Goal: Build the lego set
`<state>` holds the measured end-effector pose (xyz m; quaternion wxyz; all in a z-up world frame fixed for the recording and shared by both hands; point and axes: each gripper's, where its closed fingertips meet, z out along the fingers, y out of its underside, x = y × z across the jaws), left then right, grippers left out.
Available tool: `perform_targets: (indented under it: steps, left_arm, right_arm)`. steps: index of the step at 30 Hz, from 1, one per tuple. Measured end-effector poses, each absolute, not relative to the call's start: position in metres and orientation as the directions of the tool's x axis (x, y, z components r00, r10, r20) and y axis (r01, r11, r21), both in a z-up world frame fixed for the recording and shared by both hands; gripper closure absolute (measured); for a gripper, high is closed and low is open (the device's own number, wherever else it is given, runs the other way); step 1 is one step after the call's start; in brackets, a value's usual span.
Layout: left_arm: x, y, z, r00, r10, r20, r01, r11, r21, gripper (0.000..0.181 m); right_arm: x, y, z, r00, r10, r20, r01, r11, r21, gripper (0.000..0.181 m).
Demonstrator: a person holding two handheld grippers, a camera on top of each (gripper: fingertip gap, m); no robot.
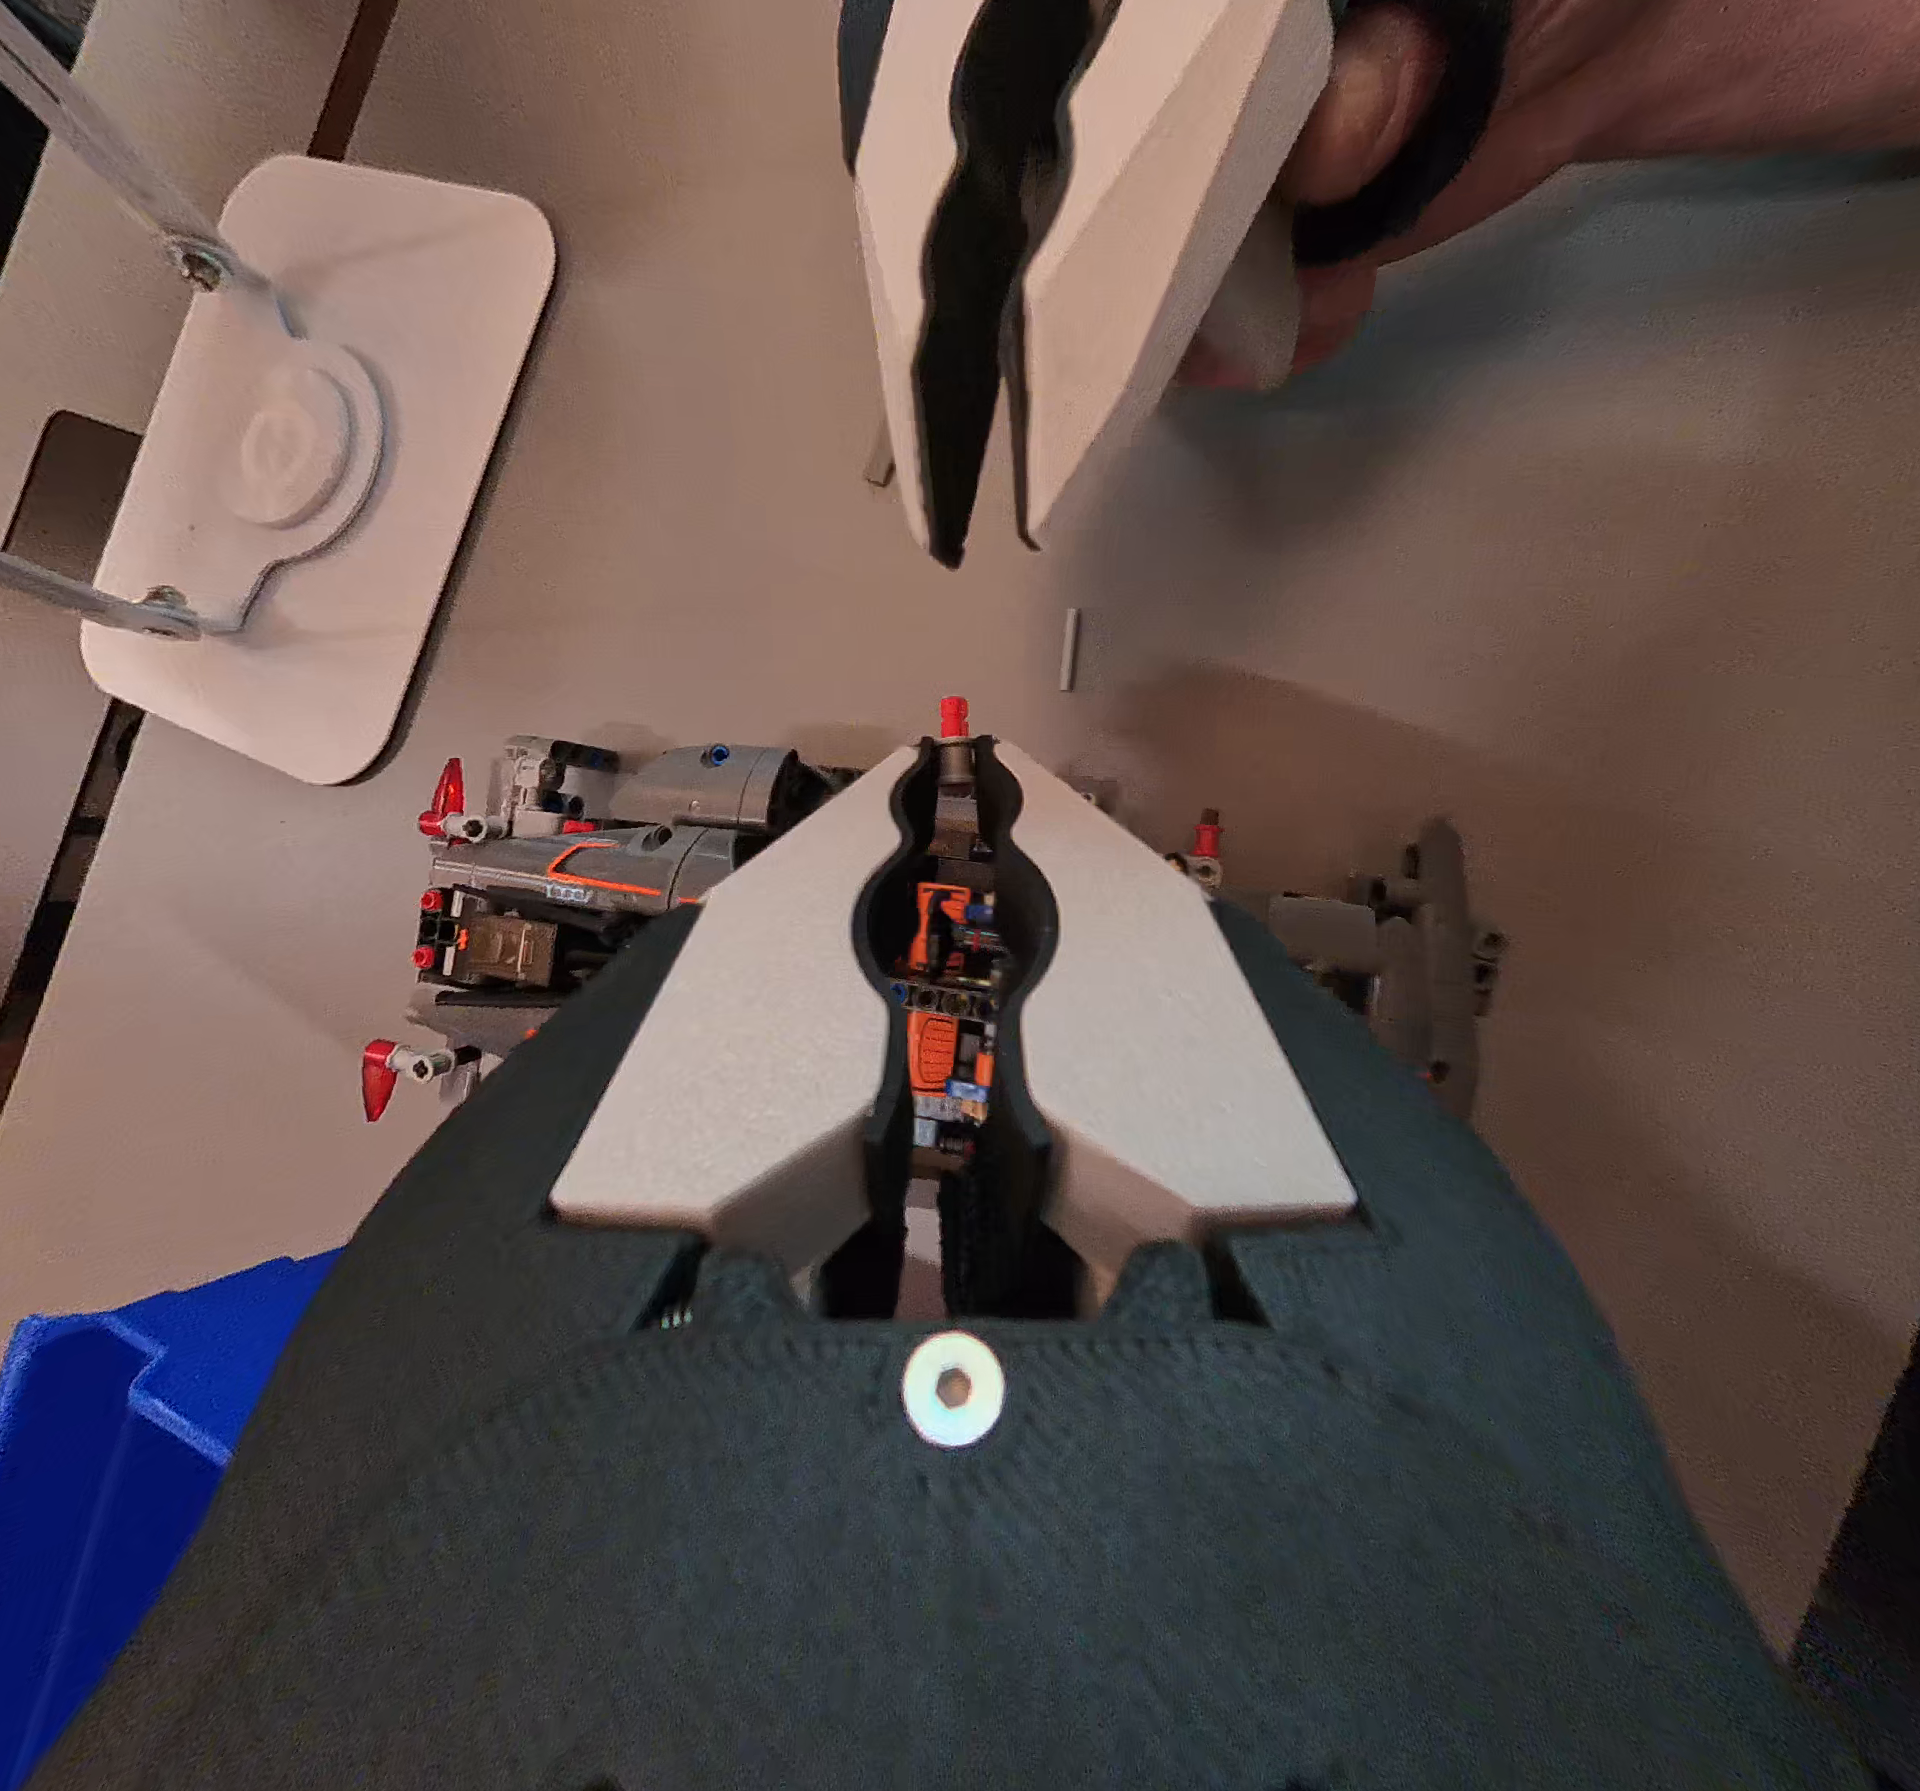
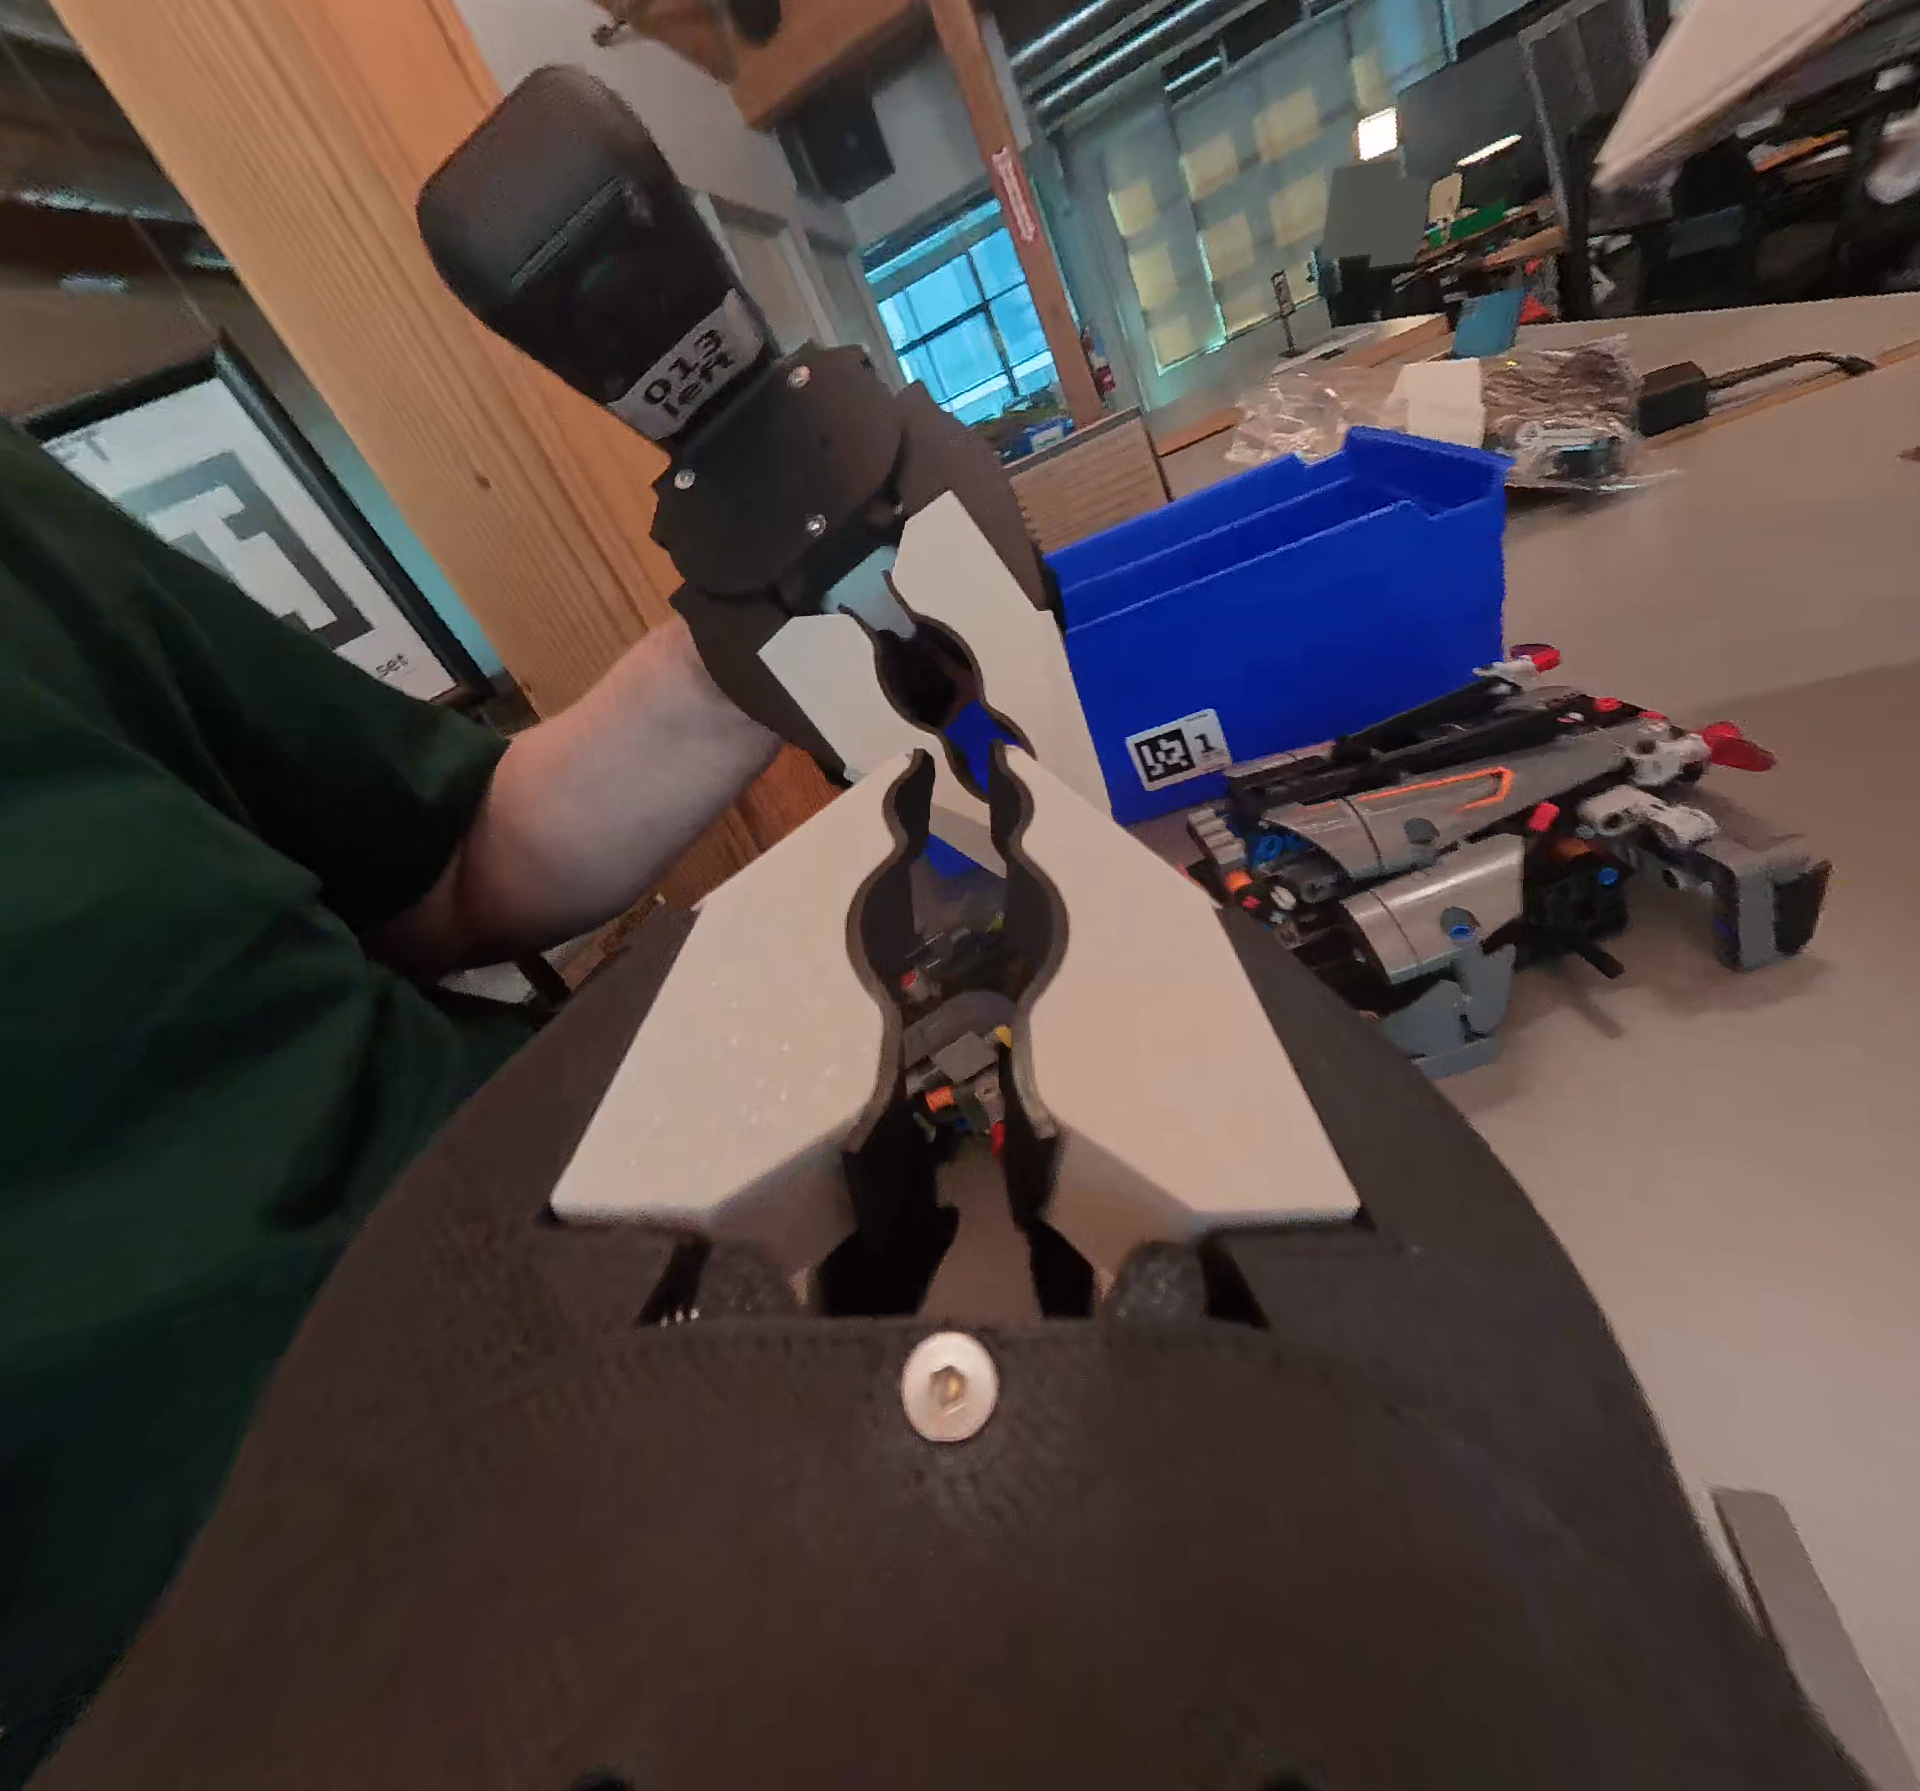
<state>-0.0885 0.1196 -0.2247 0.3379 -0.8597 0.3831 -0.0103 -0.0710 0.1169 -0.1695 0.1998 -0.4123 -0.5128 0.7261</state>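
Note:
The grey, black and orange lego model (image 1: 582, 879) lies on the table under my left gripper (image 1: 955, 749). The jaws are nearly shut on a small grey piece with a red pin (image 1: 954, 718) that pokes out past the tips. My right gripper (image 2: 958, 762) is a little open and empty. It hangs above the table beyond the model and faces the left gripper (image 2: 914, 692). In the left wrist view the right gripper (image 1: 987, 546) comes in from the top, held by a hand (image 1: 1662, 27). The model (image 2: 1507, 858) also shows in the right wrist view, to the right.
A short grey bar (image 1: 1070, 648) lies loose on the table between the two grippers. A white stand base (image 1: 312, 463) sits at the left. A blue bin (image 2: 1278, 598) stands behind the model, with plastic bags (image 2: 1455, 411) farther back. A person's arm (image 2: 582, 806) is at the left. About 5 cm separates my left fingertips from my right.

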Motion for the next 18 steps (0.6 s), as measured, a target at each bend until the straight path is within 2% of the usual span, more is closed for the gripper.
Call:
perform_targets:
  steps: [8, 12, 18]
  left_arm:
    - [-0.076, 0.11, -0.222, 0.696, -0.691, -0.196, -0.633, -0.462, -0.621, 0.176]
    - [-0.073, 0.108, -0.225, 0.69, -0.701, -0.18, -0.632, -0.463, -0.621, 0.176]
    - [-0.073, 0.108, -0.229, 0.691, -0.703, -0.165, -0.626, -0.469, -0.623, 0.176]
  right_arm:
    - [-0.071, 0.089, -0.175, -0.645, 0.693, -0.322, 0.151, -0.297, -0.943, 0.173]
    - [-0.072, 0.079, -0.179, -0.66, 0.686, -0.306, 0.168, -0.262, -0.95, 0.179]
    - [-0.073, 0.081, -0.177, -0.662, 0.678, -0.319, 0.16, -0.289, -0.944, 0.178]
